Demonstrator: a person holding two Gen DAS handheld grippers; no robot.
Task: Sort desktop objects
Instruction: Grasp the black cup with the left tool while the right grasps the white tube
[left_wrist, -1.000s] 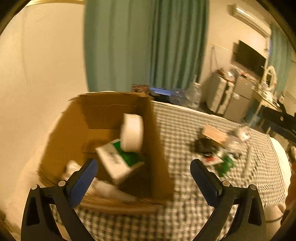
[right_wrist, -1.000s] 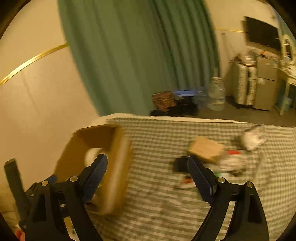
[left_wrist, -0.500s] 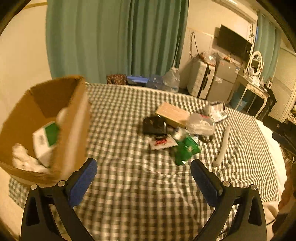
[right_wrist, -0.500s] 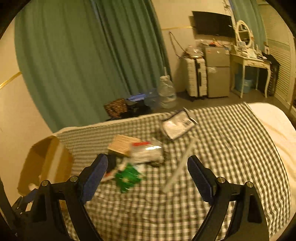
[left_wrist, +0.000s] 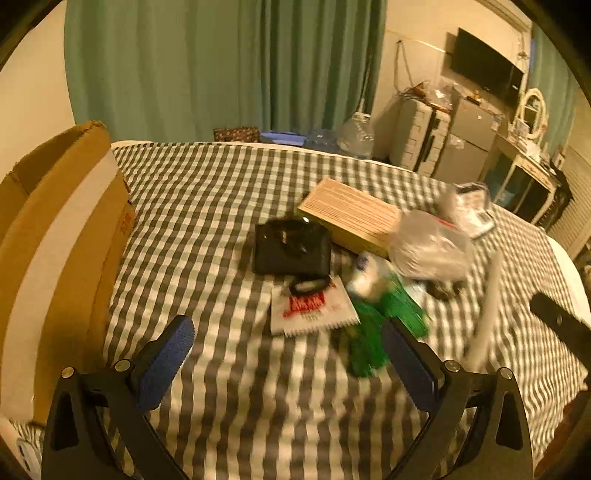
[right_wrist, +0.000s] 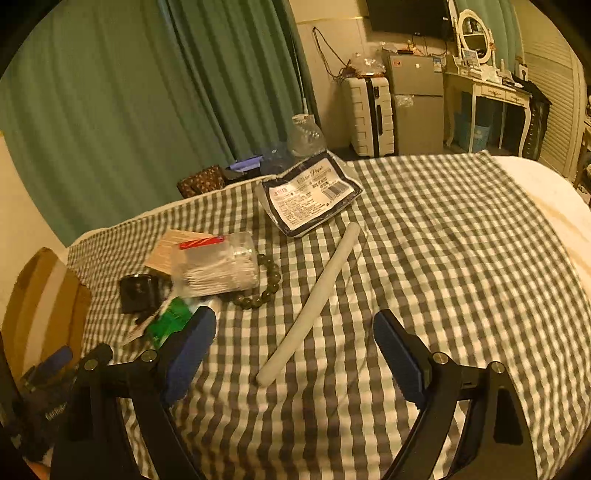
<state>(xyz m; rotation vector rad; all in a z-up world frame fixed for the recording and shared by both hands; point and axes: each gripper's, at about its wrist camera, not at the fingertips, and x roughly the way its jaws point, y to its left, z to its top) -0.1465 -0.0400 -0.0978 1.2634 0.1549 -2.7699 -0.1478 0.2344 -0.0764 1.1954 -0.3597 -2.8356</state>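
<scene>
Only the right wrist view showed the bead bracelet (right_wrist: 264, 286) and labelled pouch (right_wrist: 308, 194). The cardboard box (left_wrist: 55, 236) stood at the cloth's left edge, contents hidden. The left gripper (left_wrist: 286, 363) and right gripper (right_wrist: 295, 356) both gaped, empty, above the clutter.

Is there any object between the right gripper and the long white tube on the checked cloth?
Nothing visible is. The right gripper is open and empty, and the white tube lies on bare checked cloth with its near end between the fingers. The bead bracelet lies beside it.

Black hand-held gripper (left_wrist: 288, 343), blue pads (left_wrist: 166, 362)
</scene>
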